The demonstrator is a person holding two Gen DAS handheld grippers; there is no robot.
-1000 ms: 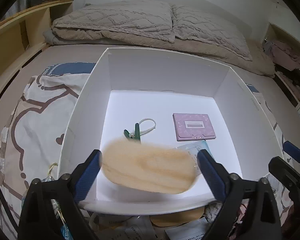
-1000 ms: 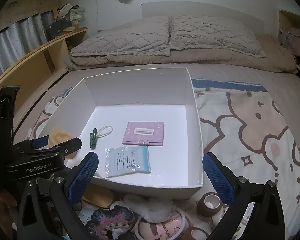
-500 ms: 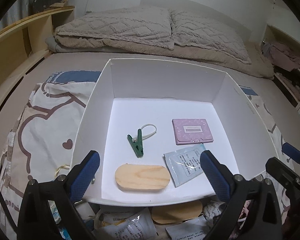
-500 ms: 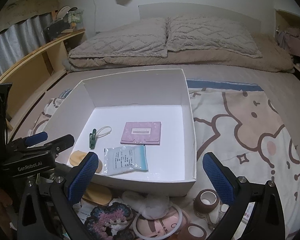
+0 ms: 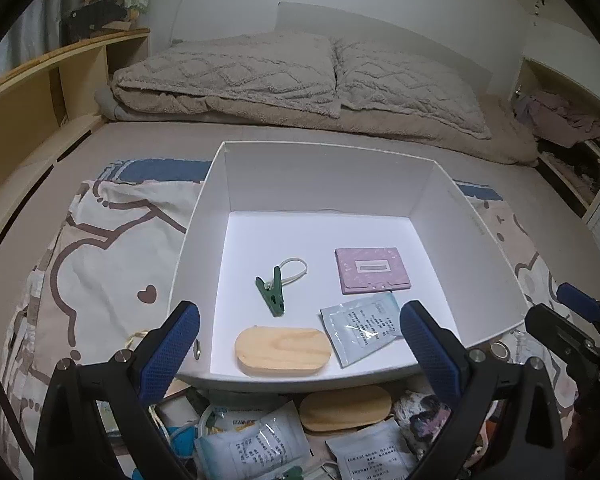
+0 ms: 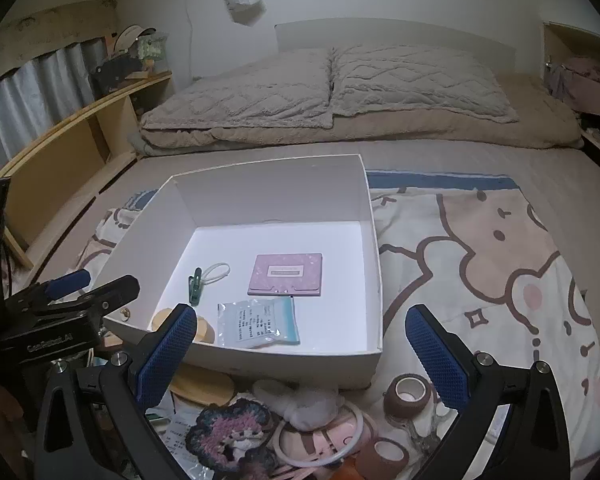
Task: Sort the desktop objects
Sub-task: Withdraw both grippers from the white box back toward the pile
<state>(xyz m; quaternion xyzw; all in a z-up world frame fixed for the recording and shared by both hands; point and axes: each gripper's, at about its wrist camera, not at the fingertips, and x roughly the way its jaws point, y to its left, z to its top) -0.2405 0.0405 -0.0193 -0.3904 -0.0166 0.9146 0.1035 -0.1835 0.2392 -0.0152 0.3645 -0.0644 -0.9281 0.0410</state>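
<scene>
**Both tools held open before the white box on the bed**

In the left wrist view, the left tool (image 5: 300,350) is seen with its blue-padded fingers (image 5: 172,350) spread wide and nothing gripped between them. A white box (image 5: 476,232) is set on the bed, on a cartoon-printed blanket (image 5: 100,264). Four things are laid flat on its floor: a wooden oval (image 5: 283,350) near the front wall, a green clip (image 5: 272,290) with a pale loop behind it, a pale blue sachet (image 5: 362,328) just right of the oval, and a purple card (image 5: 372,270) behind the sachet. A second wooden oval (image 5: 346,407) and more sachets are seen in front of the box, outside it.

In the right wrist view, the right tool (image 6: 300,356) is likewise shown wide open and empty. The left tool is seen at the left edge, by the box's front-left corner. Tape rolls (image 6: 408,392), a white ring (image 6: 320,440) and a crocheted piece (image 6: 232,432) are scattered on the blanket in front of the box
</scene>
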